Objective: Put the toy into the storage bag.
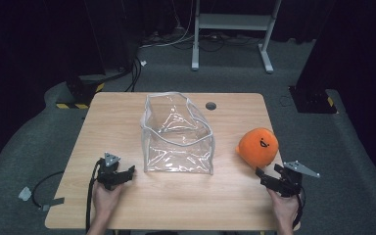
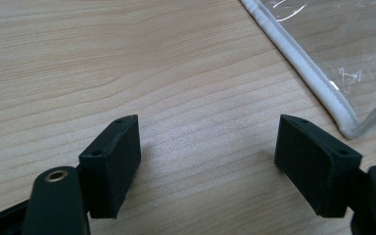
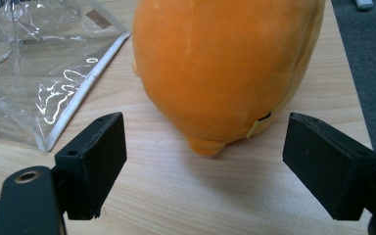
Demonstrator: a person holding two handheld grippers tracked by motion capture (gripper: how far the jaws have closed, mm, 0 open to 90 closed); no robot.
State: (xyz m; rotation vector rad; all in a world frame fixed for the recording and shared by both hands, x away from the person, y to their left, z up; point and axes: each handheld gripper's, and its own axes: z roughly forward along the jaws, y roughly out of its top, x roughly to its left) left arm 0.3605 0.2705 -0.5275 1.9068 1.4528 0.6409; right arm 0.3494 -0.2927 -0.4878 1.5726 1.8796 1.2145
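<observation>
A clear plastic bag with white piping stands open in the middle of the wooden table. An orange plush toy with a small face sits to its right. My left gripper rests near the bag's front left corner, open with only bare wood between its jaws; the bag's piped edge runs to the upper right in the left gripper view. My right gripper sits just in front of the plush, open. In the right gripper view the plush looms just beyond the jaws, apart from both pads, beside the bag.
A round cable hole lies near the table's far edge. Grey carpet surrounds the table, with a white desk frame behind it and cables on the floor. Bare wood lies along the table's front and left side.
</observation>
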